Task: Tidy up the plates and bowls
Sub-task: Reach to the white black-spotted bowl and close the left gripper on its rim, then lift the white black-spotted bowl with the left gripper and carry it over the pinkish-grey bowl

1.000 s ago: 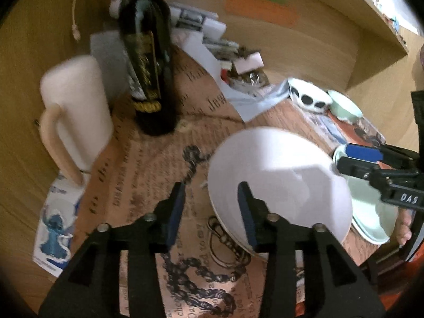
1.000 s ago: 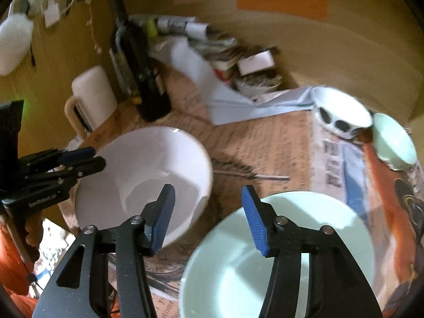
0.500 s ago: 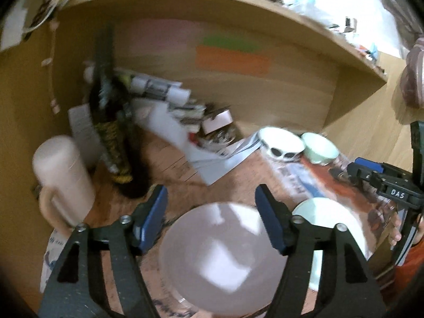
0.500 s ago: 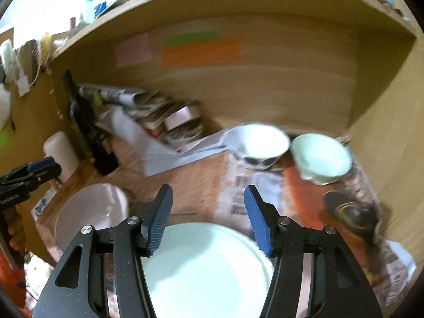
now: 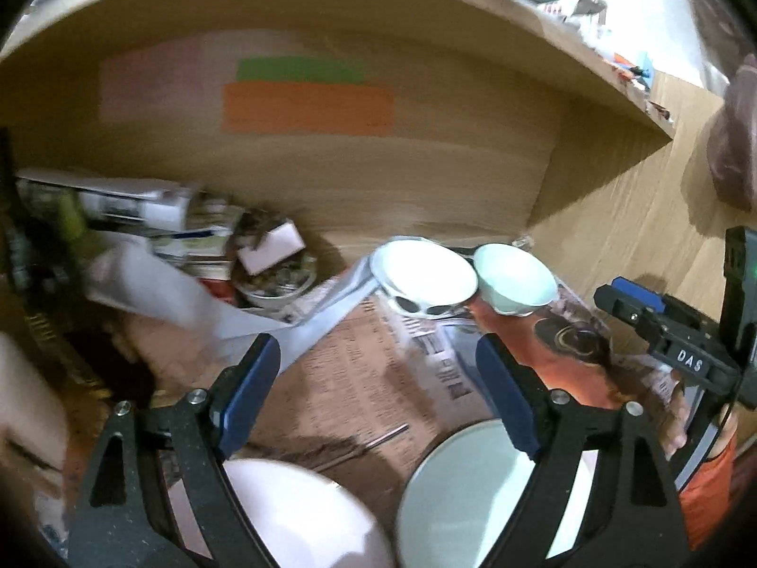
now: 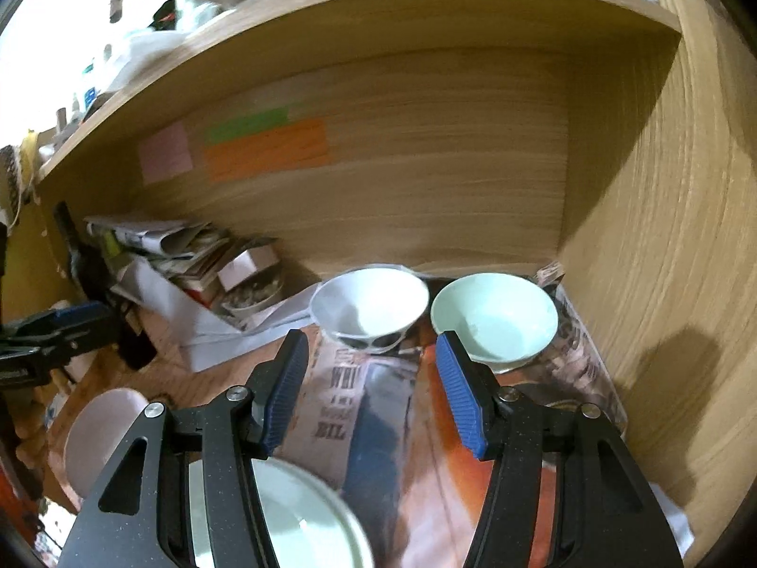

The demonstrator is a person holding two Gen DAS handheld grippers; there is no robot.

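Sitting side by side at the back of the newspaper (image 6: 378, 407), the white bowl (image 6: 371, 305) and green bowl (image 6: 494, 315) nearly touch, while nearer you the white plate (image 5: 303, 516) and green plate (image 5: 468, 487) lie close together. Your left gripper (image 5: 378, 393) hangs above both plates with its jaws spread wide and nothing held. Your right gripper (image 6: 371, 386) is just as wide and empty, pointing toward the bowls, the green plate under its left finger (image 6: 284, 388).
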